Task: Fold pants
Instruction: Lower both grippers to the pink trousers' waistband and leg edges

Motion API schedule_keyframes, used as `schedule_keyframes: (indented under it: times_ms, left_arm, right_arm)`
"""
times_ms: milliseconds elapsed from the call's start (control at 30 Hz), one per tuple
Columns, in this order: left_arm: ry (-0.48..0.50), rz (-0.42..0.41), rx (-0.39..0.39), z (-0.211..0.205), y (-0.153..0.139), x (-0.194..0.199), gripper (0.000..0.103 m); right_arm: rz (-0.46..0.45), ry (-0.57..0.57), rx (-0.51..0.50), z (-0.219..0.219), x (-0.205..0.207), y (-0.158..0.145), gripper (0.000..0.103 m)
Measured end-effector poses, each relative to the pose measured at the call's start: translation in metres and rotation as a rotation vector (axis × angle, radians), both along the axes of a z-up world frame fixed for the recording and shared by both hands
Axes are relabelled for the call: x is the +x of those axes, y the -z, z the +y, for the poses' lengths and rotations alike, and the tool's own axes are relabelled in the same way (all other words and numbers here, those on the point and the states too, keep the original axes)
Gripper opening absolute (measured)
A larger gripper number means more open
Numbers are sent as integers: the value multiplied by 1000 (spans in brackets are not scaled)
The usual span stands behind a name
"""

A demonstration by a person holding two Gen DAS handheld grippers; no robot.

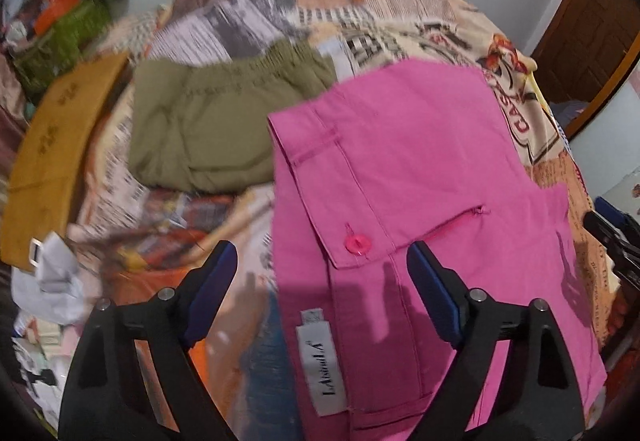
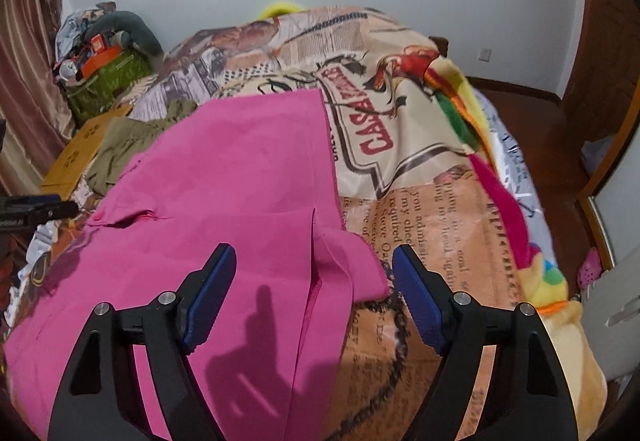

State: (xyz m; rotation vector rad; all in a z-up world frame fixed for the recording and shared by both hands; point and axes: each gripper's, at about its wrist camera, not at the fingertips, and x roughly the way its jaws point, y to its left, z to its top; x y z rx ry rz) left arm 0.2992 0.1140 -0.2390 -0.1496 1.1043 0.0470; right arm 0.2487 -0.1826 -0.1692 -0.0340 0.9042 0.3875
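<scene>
While both grippers hang over the near edge of the bed, their fingers are spread and pinch nothing. The left gripper sits above the waistband side of the pink pants, where a button flap and a white label show; the right gripper sits above the other near corner, where a leg end lies loose on the printed cover. That spacing suits, I judge, taking one near corner in each, to carry the cloth toward the far edge. The pants lie flat along the bed's near half. Beyond them, toward the far left corner, lie olive pants, seemingly already folded, beside a brown envelope. Farther off, a green bag stands packed with orange and grey items I cannot make out.
</scene>
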Motion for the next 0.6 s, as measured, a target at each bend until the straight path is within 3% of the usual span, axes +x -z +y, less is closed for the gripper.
schedule_keyframes:
  times_ms: [300,433,533,600]
  left_arm:
    - [38,82,-56,-5,38,6,84]
    - [26,85,-93,-2,45,5,81]
    - [41,84,-98,-3,45,3,71]
    - [60,78,-80,-7,44,2,67]
  right_arm:
    - [122,-91,29,11,24,29,53]
    - [181,-117,41,12,30,41,29]
    - [200,-139,70,12,29,45,11]
    - [194,-143,53,15,26,46,10]
